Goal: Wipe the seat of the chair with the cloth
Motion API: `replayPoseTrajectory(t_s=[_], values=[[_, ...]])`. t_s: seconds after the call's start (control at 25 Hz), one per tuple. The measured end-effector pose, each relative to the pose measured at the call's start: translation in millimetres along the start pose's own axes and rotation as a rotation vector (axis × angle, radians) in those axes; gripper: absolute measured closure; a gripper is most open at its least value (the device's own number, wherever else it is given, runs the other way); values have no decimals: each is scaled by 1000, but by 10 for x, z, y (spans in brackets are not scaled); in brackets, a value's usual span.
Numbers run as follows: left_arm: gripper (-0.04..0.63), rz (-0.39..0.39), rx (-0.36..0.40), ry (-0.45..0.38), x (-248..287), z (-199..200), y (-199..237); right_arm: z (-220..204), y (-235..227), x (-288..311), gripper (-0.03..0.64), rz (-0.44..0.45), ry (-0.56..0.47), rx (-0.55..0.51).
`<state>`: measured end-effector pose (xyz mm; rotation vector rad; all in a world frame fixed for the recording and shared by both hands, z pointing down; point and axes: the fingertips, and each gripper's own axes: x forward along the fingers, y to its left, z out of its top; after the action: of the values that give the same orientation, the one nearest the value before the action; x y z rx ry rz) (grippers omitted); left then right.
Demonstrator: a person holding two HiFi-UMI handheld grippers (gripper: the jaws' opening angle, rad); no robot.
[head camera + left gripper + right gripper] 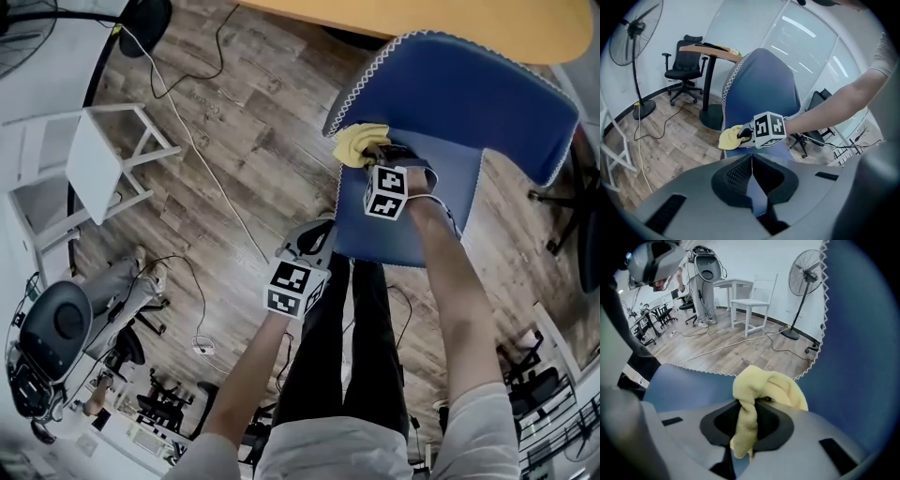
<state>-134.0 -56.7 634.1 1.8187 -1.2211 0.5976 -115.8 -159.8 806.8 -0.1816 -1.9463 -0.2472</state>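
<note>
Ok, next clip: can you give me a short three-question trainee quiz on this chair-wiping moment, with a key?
1. Multiple choice: what does the right gripper hold? A) a sponge B) the yellow cloth C) nothing
2. True or false: the left gripper has its jaws wide apart around the cloth.
3. Fill in: the cloth is over the ___ of the blue chair.

Key
1. B
2. False: its jaws are together, empty, and away from the cloth.
3. seat
</note>
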Motion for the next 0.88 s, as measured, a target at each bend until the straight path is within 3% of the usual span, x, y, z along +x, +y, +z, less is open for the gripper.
replayPoseTrajectory(t_s=[0.88], values=[[568,-5,66,36,314,57,-314,-1039,-3,-359,552,-48,35,122]])
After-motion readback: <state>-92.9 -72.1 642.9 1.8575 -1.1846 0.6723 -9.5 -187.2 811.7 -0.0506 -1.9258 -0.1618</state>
